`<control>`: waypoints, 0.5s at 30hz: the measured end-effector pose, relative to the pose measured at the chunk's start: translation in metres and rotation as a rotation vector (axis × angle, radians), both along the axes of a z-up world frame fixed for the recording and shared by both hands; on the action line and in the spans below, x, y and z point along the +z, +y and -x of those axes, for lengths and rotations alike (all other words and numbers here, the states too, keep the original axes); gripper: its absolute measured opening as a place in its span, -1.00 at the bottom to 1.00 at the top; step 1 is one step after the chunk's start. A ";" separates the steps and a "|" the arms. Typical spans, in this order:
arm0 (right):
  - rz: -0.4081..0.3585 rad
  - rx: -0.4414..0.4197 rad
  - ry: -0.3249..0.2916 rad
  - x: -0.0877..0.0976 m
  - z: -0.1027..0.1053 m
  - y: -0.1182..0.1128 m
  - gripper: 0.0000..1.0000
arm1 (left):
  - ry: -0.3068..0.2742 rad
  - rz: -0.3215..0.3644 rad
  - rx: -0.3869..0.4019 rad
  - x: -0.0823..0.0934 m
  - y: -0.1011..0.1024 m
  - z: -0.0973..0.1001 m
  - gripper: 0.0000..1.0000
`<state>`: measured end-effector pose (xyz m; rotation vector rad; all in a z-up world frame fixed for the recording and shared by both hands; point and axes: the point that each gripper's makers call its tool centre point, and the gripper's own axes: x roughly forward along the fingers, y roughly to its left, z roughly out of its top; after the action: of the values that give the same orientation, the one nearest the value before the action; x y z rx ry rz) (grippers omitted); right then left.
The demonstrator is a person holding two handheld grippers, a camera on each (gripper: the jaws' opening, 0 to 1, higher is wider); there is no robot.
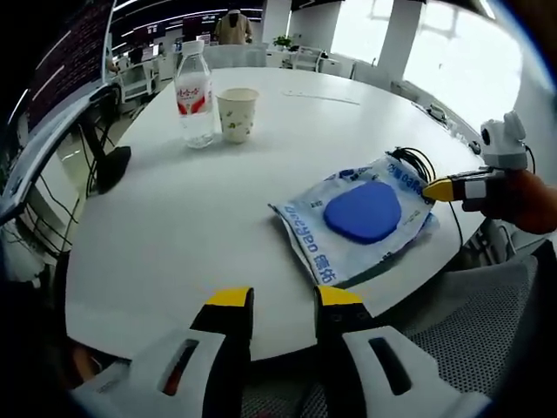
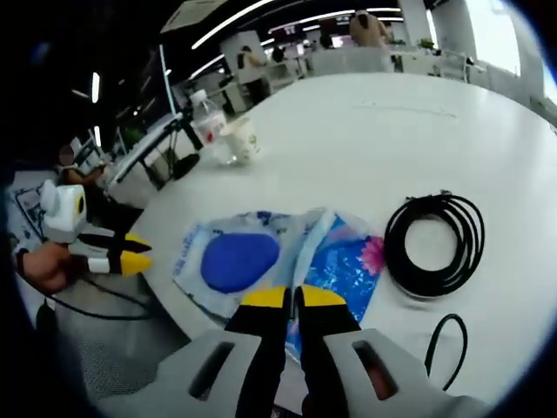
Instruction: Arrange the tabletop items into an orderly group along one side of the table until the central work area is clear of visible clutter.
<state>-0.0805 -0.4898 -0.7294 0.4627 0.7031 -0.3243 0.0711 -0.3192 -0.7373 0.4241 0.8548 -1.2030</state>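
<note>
Left gripper (image 1: 284, 298) jaws narrow, empty, off the white round counter (image 1: 200, 218); right gripper (image 2: 291, 297) nipping the crinkled blue-and-white plastic packet (image 2: 261, 257), whose near edge is hidden; coiled black cable (image 2: 435, 242) beside.

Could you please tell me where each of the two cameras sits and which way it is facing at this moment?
Left gripper view: rides the left hand-held gripper at the table edge, facing the packet, bottle and cup; the right hand-held gripper and a hand enter from the right.
Right gripper view: rides the right hand-held gripper over the packet, with a cable beside it; the left hand-held gripper enters from the left.
Both share the packet, bottle and cup.
</note>
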 end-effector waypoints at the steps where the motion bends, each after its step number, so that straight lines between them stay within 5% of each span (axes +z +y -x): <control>1: 0.000 0.002 0.000 0.000 0.001 0.001 -0.96 | 0.002 -0.001 0.000 0.000 0.000 0.000 -0.48; 15: -0.023 0.003 -0.025 0.000 0.007 0.009 -0.88 | 0.049 -0.014 -0.014 -0.005 -0.001 0.007 -0.50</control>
<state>-0.0873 -0.4809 -0.7291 0.4871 0.6837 -0.3076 0.0636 -0.3203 -0.7425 0.4135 0.9041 -1.2258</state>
